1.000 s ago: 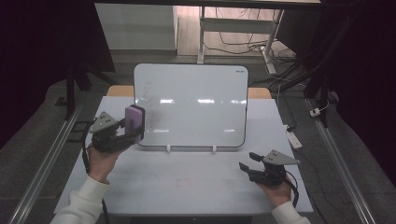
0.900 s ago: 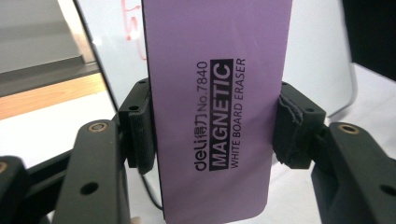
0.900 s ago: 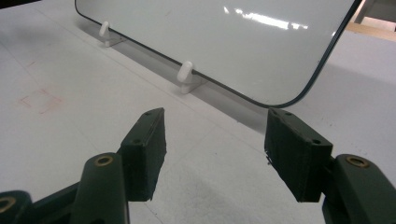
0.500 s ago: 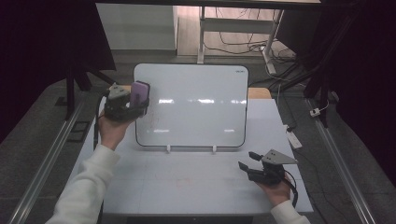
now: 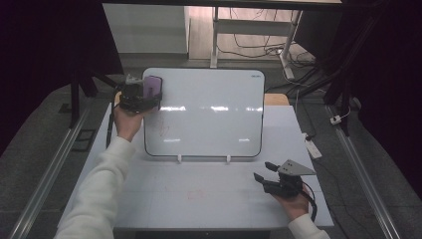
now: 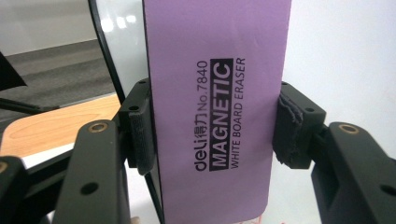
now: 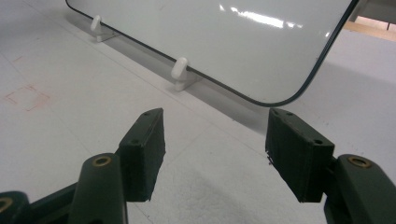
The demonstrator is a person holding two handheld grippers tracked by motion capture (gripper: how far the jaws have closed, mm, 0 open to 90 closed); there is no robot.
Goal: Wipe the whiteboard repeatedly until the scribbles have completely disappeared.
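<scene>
A whiteboard (image 5: 209,114) leans upright on small white feet at the back of the table, with faint red marks (image 5: 163,128) on its left part. My left gripper (image 5: 149,94) is up at the board's top left corner, shut on a purple magnetic whiteboard eraser (image 5: 152,87) (image 6: 217,107). In the left gripper view both pads (image 6: 141,140) press the eraser's long sides, close in front of the board (image 6: 345,56). My right gripper (image 5: 264,173) (image 7: 215,149) rests low on the table at the front right, open, nothing between its jaws.
The white table top (image 5: 199,199) carries a faint red square outline (image 5: 196,194) (image 7: 27,97) near its front middle. The board's white feet (image 7: 180,71) stand just ahead of my right gripper. A wooden desk edge (image 6: 51,126) lies behind the board.
My left hand has carried the eraser from the table's left side up and back to the board's top left corner. The right hand has stayed put.
</scene>
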